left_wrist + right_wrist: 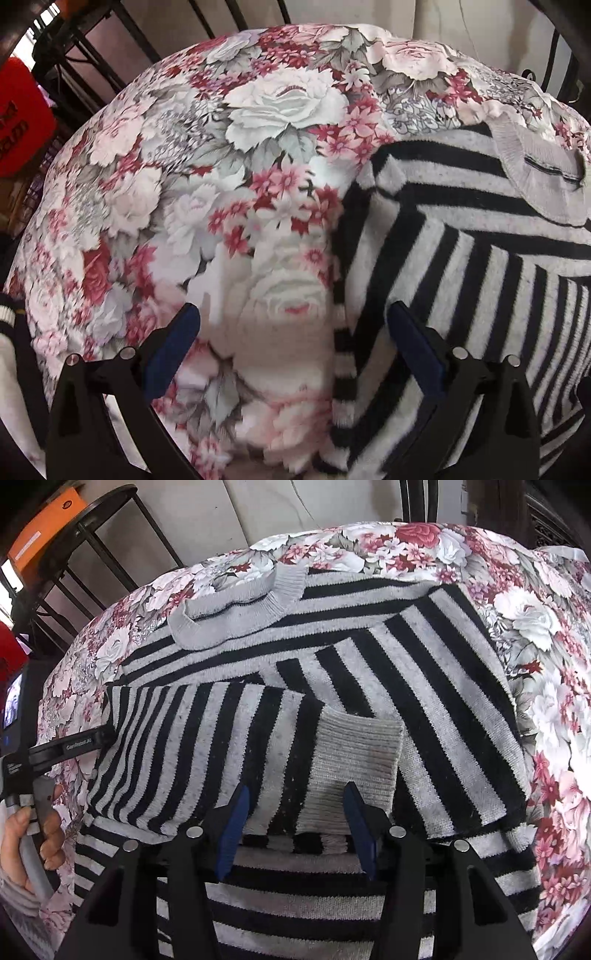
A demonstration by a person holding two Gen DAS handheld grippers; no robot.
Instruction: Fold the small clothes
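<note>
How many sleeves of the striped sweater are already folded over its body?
2. One sleeve lies across from the left; the other sleeve crosses from the right, with its grey cuff in the middle, ahead of the right hand-held gripper.

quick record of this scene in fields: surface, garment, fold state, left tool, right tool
surface: floral cloth covering the work area
garment: black and grey striped sweater, grey ribbed collar at the far side
fold state: both sleeves folded in across the body, grey cuff lying near the middle
left tool: open, over the floral cloth at the sweater's edge, nothing between the pads
right tool: open, over the cuff and the folded sleeve, not gripping
</note>
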